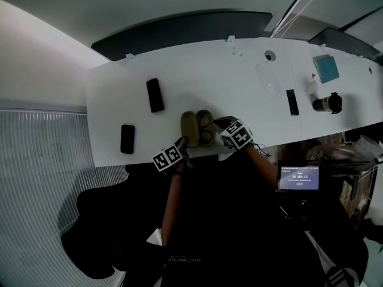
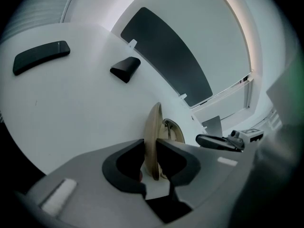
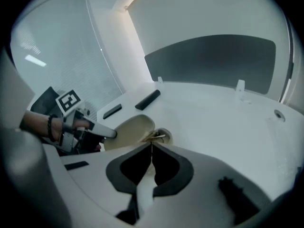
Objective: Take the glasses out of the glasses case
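A tan glasses case lies open near the table's front edge, its lid (image 1: 190,128) on the left and its base (image 1: 206,128) on the right with the glasses in it. My left gripper (image 1: 182,143) is shut on the lid's rim (image 2: 154,132). The right gripper view shows that gripper's tip (image 3: 90,130) on the lid (image 3: 130,129). My right gripper (image 1: 219,125) comes in from the case's right side. Its jaws (image 3: 152,148) are shut on a thin temple of the gold-framed glasses (image 3: 156,137), which stick up out of the base.
On the white table (image 1: 239,76) lie a black oblong (image 1: 155,94), a black phone (image 1: 127,139), a black bar (image 1: 292,102), a dark cylinder (image 1: 328,103), a blue box (image 1: 326,68) and a clear packet (image 1: 269,79). A lit screen (image 1: 298,177) stands below the front edge.
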